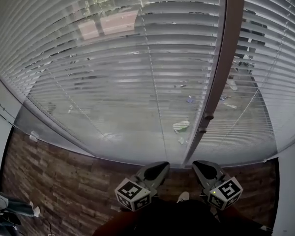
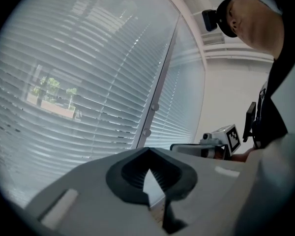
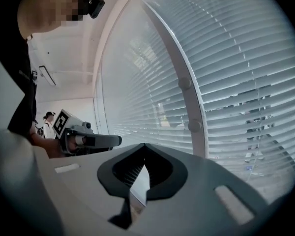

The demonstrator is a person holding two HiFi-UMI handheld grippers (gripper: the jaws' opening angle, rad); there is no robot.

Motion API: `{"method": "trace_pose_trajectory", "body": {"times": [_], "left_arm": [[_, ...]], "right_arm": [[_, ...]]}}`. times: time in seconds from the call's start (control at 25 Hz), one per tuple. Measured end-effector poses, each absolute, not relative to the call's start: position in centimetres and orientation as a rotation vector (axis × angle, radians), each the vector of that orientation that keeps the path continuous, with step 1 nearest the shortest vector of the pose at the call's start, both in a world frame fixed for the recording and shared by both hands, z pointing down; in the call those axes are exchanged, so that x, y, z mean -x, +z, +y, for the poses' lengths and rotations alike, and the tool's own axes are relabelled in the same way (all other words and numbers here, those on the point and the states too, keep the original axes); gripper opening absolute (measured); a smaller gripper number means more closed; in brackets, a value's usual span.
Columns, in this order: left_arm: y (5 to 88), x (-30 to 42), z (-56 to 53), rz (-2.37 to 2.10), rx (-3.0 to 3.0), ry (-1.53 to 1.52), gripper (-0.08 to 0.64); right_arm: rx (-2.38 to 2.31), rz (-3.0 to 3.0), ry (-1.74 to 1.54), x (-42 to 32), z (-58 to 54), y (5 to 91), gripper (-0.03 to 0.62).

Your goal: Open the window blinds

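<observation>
Both tools are up in front of the glass now. The left hand-held gripper [image 1: 162, 166] is clenched, jaw tips meeting with nothing between them, and the left gripper view confirms it. The right hand-held gripper [image 1: 199, 165] is the same story: jaws pressed together, empty. They sit side by side, low in the head view, tips aimed at the window and clear of it, each with its marker cube [image 1: 132, 194] at the back.

Ahead, the white horizontal-slat window blinds [image 1: 113, 58] hang fully down over the pane, covering it to the bottom edge, with slats angled enough that a street and a tree show through. A brown upright window post [image 1: 221, 73] splits them from a second blind panel [image 1: 275, 58] on the right. Two small round knobs [image 1: 208, 116] sit on that post, just above the right gripper's tips. Below is the brown wood-plank floor [image 1: 54, 181].
</observation>
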State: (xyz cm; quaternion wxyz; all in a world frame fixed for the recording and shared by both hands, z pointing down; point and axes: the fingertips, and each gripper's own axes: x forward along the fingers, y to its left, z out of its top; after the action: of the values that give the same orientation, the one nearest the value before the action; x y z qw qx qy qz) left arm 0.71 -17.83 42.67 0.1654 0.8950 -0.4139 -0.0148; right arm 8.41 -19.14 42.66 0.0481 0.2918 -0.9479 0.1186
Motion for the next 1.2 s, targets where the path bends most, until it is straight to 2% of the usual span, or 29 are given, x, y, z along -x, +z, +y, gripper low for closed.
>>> {"method": "trace_pose_trajectory", "body": {"times": [0.36,0.6,1.2], "left_arm": [[42.3,-1.3,-20.3,-1.247,-2.538,-0.001,0.0],[45.1,0.3,-22.2,-1.192,-2.597,0.042,0.0],[43.9,8.1,-23.4,-1.047,-2.705,0.049,0.0]], "right_arm": [[-0.858,-2.962,0.374,-9.2,-21.8,41.6,0.027],[-0.979,-2.947,0.374,-8.3,-23.3,45.3,0.027],[-1.303,-2.859,0.277,-3.4,-24.4,43.6,0.028]]}}
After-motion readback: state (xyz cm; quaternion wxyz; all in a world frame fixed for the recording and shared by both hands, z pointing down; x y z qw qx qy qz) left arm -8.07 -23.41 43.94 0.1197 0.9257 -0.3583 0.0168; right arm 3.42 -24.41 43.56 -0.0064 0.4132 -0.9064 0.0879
